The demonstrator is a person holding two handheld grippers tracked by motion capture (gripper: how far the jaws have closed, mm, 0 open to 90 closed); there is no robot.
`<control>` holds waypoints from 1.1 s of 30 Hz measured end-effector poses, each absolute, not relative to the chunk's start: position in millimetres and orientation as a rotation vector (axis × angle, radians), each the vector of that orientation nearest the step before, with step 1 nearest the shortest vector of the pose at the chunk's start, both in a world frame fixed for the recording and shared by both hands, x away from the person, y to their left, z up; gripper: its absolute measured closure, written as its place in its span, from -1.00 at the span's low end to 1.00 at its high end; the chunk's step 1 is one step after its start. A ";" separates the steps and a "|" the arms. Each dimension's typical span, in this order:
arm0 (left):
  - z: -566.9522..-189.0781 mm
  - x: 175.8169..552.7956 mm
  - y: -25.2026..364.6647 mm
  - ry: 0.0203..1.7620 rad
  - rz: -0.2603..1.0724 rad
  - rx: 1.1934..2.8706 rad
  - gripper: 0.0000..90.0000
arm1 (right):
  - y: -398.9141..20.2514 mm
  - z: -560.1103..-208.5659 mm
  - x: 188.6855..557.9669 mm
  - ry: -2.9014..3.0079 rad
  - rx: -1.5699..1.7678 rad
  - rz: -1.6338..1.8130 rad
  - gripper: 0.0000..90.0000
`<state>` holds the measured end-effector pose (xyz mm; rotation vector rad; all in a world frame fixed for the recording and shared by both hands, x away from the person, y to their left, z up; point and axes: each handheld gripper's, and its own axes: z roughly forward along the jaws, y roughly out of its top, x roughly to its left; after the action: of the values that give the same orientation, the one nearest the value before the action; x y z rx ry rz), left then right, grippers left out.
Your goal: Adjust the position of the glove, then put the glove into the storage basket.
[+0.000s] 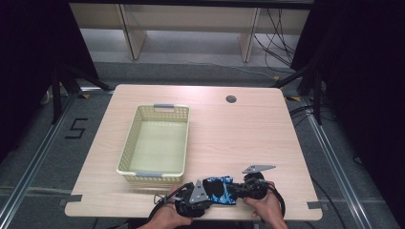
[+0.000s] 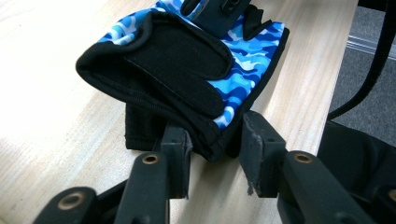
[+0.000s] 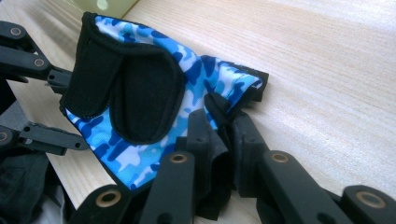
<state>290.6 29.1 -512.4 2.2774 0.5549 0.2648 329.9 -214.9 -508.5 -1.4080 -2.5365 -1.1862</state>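
A blue camouflage glove with black cuff and strap lies near the table's front edge, between my two grippers. In the left gripper view the glove has its cuff corner pinched between the jaws of my left gripper, and both pads touch the fabric. In the right gripper view my right gripper is shut on the bunched black fabric at the finger end of the glove. The left gripper clasps the opposite end there. From above, the left gripper and right gripper face each other.
A pale yellow plastic basket stands on the table's left half, just behind the left hand. A round cable hole sits near the far edge. The table's front edge runs close under both hands.
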 end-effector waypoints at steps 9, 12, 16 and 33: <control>-509.7 288.5 28.7 0.537 0.292 2.260 0.69 | -220.3 -507.5 329.0 -2.477 -1.396 -1.252 0.80; -508.9 288.2 27.4 0.524 0.282 2.256 0.71 | -222.5 -505.0 326.6 -2.465 -1.402 -1.262 0.80; -504.9 289.1 28.6 0.510 0.303 2.244 0.75 | -224.6 -502.3 325.0 -2.443 -1.404 -1.300 0.81; -470.8 272.7 47.9 0.490 0.330 2.187 0.75 | -212.3 -467.1 311.5 -2.487 -1.328 -1.393 0.81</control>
<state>272.7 47.9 -470.8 2.1869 0.4901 0.3300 311.5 -212.3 -467.1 -1.3282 -2.4870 -1.3934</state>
